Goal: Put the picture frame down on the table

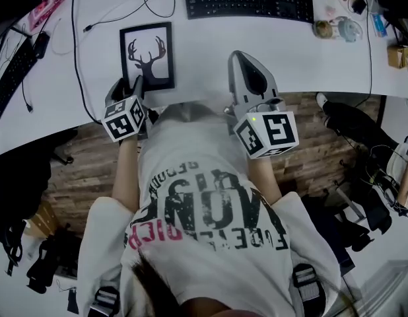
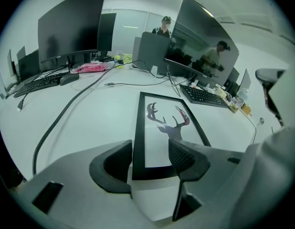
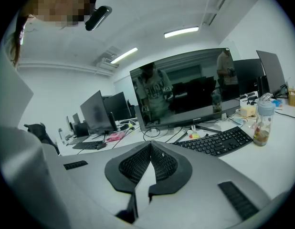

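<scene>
The white desk [image 1: 210,41] fills the far half of my view. A black computer keyboard [image 1: 247,0] lies at its far edge, and loose cables run off to the far left.

The black-framed picture with the deer silhouette [image 1: 146,55] is left of centre on the desk. As far as I can tell it lies flat, print up, with its short near edge close to the desk's near edge.

My left gripper [image 2: 150,154] is released, its jaws spread wide. The frame's near edge shows between them, and the right jaw sits over the near right corner. I can't tell whether either pad touches the frame.

My right gripper [image 3: 151,150] is clenched on nothing, pads pressed together. It is held off to the right, well apart from the frame.

I judge the putting-down as good as done, with only the letting-go to finish. The next move calls for drawing the left gripper straight back toward me, jaws kept apart, so that neither pad catches the frame and drags it.
</scene>
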The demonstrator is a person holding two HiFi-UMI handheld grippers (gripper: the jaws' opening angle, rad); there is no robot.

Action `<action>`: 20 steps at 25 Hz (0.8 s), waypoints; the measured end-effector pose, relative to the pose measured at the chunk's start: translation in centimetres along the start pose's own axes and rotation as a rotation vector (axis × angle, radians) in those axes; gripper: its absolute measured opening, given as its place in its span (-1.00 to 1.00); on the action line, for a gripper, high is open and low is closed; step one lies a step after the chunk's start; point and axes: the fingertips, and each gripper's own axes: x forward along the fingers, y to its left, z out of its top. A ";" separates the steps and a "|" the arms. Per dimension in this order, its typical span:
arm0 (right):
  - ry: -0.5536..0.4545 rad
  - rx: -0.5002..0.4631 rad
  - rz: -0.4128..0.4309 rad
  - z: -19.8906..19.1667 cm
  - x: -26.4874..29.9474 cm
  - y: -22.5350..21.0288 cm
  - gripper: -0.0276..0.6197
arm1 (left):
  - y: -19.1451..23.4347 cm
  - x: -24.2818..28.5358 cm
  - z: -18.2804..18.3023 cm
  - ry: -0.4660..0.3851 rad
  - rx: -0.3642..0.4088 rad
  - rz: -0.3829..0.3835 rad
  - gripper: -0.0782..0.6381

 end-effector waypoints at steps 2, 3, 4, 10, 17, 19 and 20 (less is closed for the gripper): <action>-0.009 -0.006 -0.005 0.9 0.0 -0.2 -0.92 | 0.0 0.0 0.2 0.011 0.000 0.002 -0.13; -0.016 -0.012 -0.006 1.3 -0.1 -0.3 -0.92 | -0.1 -0.1 0.3 0.015 -0.001 0.004 -0.13; -0.023 -0.018 -0.008 1.7 -0.4 -0.4 -0.92 | -0.1 -0.2 0.3 0.020 0.000 0.005 -0.13; -0.055 -0.019 -0.043 2.6 -1.7 -1.1 -0.92 | -1.1 0.2 0.2 0.042 0.030 -0.006 -0.13; -0.063 -0.014 -0.042 1.9 -1.6 -0.1 -0.92 | -0.9 0.7 -0.1 0.019 0.028 -0.002 -0.13; -0.066 -0.022 -0.046 2.1 -1.7 -0.2 -0.92 | -0.9 0.7 -0.2 0.022 0.028 -0.015 -0.13; -0.066 -0.030 -0.047 2.2 -1.7 -0.2 -0.92 | -0.7 0.7 -0.2 0.022 0.027 -0.018 -0.13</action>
